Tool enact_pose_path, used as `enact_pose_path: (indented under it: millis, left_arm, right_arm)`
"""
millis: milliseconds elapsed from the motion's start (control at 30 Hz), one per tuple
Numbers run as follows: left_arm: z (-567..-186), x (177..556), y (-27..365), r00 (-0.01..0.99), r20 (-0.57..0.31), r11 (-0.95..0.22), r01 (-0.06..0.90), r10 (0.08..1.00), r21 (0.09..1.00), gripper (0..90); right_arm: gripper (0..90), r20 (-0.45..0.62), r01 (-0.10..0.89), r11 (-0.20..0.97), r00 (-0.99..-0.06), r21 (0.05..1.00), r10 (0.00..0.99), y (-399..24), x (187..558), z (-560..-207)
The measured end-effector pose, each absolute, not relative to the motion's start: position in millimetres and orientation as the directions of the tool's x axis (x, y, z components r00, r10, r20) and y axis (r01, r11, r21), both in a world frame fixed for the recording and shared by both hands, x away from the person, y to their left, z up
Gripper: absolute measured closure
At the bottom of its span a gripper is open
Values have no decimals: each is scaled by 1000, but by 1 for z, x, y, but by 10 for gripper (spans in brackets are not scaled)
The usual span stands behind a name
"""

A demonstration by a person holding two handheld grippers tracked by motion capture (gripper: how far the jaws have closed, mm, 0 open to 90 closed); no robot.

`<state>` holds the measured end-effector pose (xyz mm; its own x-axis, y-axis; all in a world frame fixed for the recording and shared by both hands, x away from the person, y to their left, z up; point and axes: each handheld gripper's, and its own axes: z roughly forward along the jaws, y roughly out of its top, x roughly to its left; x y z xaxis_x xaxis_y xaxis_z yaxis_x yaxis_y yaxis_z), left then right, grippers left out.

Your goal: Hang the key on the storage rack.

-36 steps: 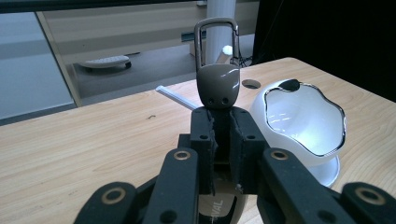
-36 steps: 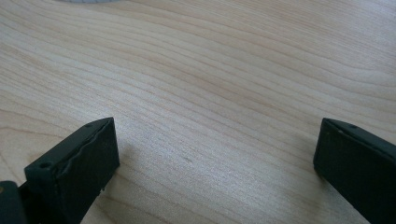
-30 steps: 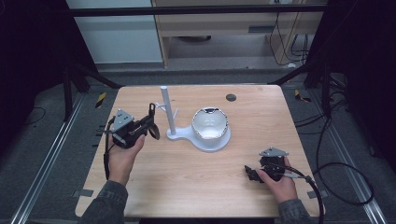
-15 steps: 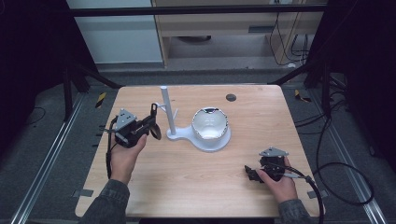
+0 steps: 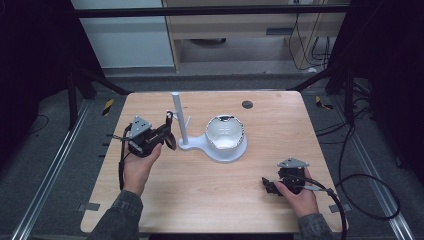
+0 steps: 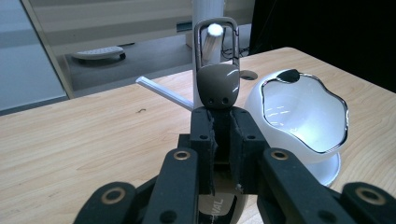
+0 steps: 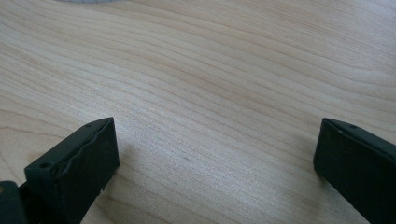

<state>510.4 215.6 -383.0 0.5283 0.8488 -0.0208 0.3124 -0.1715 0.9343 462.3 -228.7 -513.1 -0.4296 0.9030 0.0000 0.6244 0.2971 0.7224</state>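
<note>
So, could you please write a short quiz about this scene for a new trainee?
1. What does the left claw hold?
2. True or false: the right claw is shut on the white bowl.
3. The metal loop of the key fob is lined up with: A) a peg of the white stand, B) the dark table hole.

Key: 1. A grey-brown key fob with a metal loop. 2. False; it is open, low over the bare table. 3. A.

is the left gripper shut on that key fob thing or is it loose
Shut on it. In the left gripper view the left gripper has both pads against the brown key fob, whose metal loop stands upright before the white post.
</note>
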Motion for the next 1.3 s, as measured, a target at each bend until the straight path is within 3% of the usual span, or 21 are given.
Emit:
enact_pose_path:
  millis: [1300]
  left_arm:
    - [-405, 532, 198, 503, -57, -126, 322, 862, 938, 801]
  right_arm:
    - [6, -1, 623, 299, -432, 722, 902, -229, 462, -513]
